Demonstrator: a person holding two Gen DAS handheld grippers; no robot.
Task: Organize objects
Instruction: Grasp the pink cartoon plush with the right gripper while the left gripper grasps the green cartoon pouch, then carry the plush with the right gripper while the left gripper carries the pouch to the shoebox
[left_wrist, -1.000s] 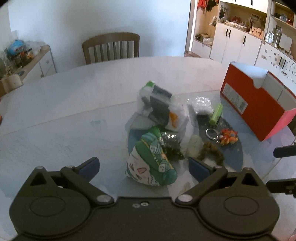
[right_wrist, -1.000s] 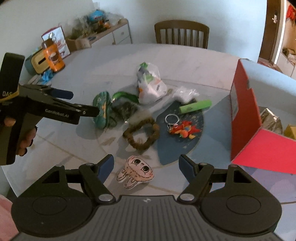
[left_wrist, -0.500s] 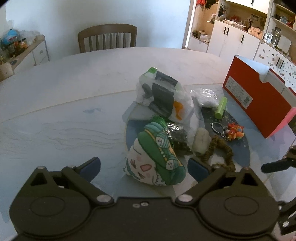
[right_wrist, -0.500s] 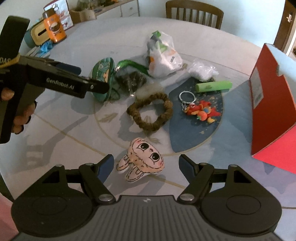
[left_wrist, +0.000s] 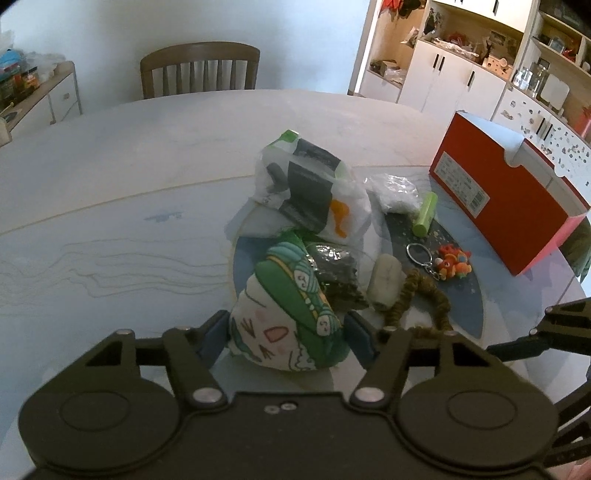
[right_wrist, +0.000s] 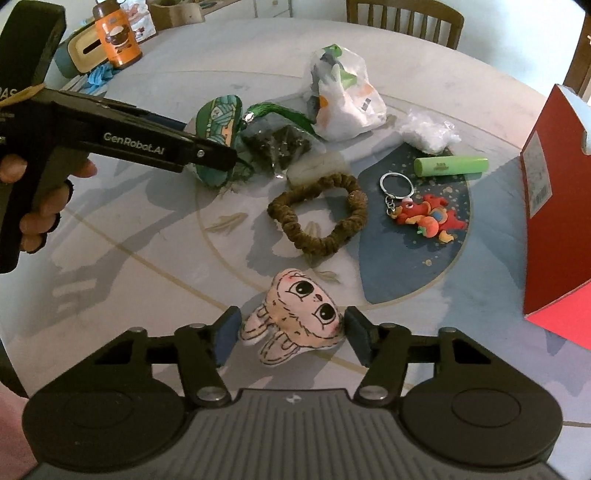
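Two tools are out on the counter (right_wrist: 147, 280), both with jaws spread wide and nothing gripped. Left tool (left_wrist: 286, 334) straddles the green-and-white plush pouch (left_wrist: 286, 314), pads just beside it. Right tool (right_wrist: 291, 334) brackets the pink bunny plush (right_wrist: 299, 314) the same way, at the near edge. Around the middle sit a brown scrunchie (right_wrist: 321, 214), red dragon keychain (right_wrist: 424, 218), green tube (right_wrist: 450, 166) and a white plastic bag (right_wrist: 343, 99). Red box (right_wrist: 554, 206) stands at the right edge.
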